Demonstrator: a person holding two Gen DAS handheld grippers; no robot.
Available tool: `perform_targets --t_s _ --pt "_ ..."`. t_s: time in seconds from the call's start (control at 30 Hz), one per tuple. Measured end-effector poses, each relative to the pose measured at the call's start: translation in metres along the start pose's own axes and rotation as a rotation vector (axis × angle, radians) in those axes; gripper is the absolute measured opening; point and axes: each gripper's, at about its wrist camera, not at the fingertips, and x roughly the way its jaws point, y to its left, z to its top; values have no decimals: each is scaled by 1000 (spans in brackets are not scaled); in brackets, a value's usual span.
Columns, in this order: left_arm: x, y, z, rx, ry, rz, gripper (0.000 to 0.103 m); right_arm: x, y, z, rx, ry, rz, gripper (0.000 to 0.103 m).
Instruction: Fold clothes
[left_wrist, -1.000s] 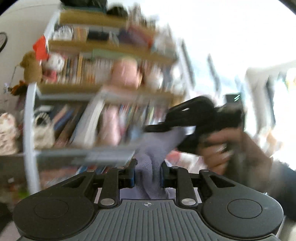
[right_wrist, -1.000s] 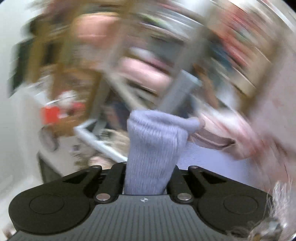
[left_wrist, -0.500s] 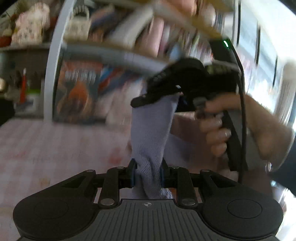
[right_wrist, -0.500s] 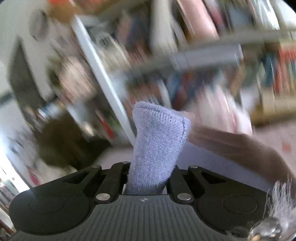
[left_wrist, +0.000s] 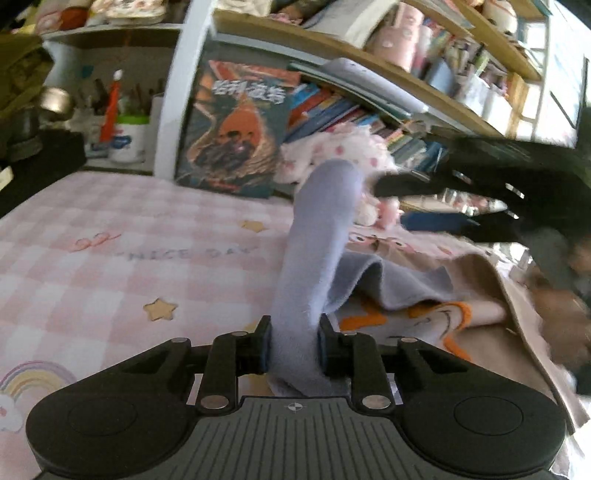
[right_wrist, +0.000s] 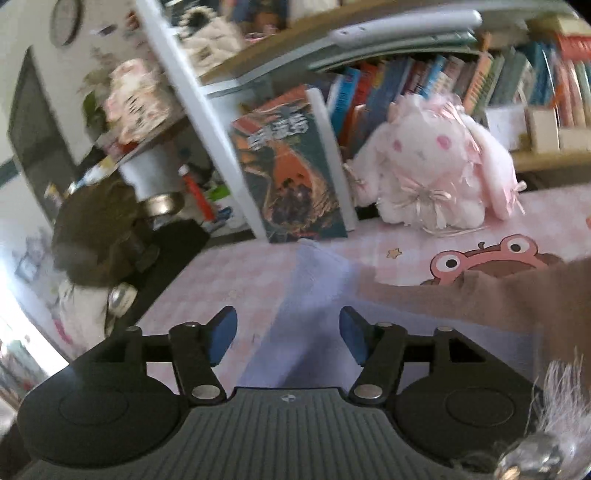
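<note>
My left gripper (left_wrist: 293, 345) is shut on a lavender knit garment (left_wrist: 314, 258), which rises in a band from between the fingers and drapes onto the pink checked bed cover (left_wrist: 110, 280). A beige garment with orange print (left_wrist: 458, 314) lies beside it. My right gripper (right_wrist: 288, 334) is open, and the lavender cloth (right_wrist: 310, 295) lies loose below and between its blue pads, on the cover. A brown sleeve (right_wrist: 480, 299) lies to the right of it. The right gripper also shows as a black blur in the left wrist view (left_wrist: 480, 192).
A bookshelf (left_wrist: 369, 74) with a white post (right_wrist: 207, 122) stands behind the bed. A large book (right_wrist: 291, 170) leans against it. A pink plush rabbit (right_wrist: 436, 166) sits on the cover. A cup with pens (left_wrist: 129, 136) and dark objects (right_wrist: 110, 229) stand at the left.
My right gripper has opened and let go of the lavender cloth. Both grippers have come down toward the bed cover. The left stays shut on the cloth.
</note>
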Motion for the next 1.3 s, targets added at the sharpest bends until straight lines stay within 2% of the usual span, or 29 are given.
perform_targets --t_s 0.07,0.13,0.23,0.3,0.4,0.53,0.63,0.77,1.0,1.13,1.23,1.3 --pt "-6 1 -3 -7 1 -7 14 -18 6 -16 -57 1 7 62" --pt "-9 1 -4 -7 5 -14 14 -39 11 -35 -119 -2 7 62" --pt "-14 2 -5 -12 8 -8 16 -66 8 -62 -191 -16 -64 62" --pt "-20 0 -3 -21 -6 -10 24 -81 0 -77 -217 -21 -130 62" --pt "-28 -12 1 46 -42 1 34 -96 -14 -94 -222 -13 -218 61" --pt "-39 -28 7 134 -89 16 36 -114 -27 -115 -190 -3 -254 60" --pt "-45 -49 12 220 -124 -12 36 -122 -33 -128 -158 6 -264 59" --pt "-7 -91 13 381 -46 -56 38 -121 -39 -142 -102 62 -265 59" --pt "58 -164 17 662 93 -135 38 -125 -33 -151 -170 70 -256 60" --pt "95 -186 24 677 152 -150 38 -127 -29 -156 -208 74 -251 60" --pt "110 -190 25 688 225 -176 38 -129 -26 -159 -232 75 -247 60" --pt "115 -192 20 712 244 -178 38 -129 -26 -160 -233 72 -247 60"
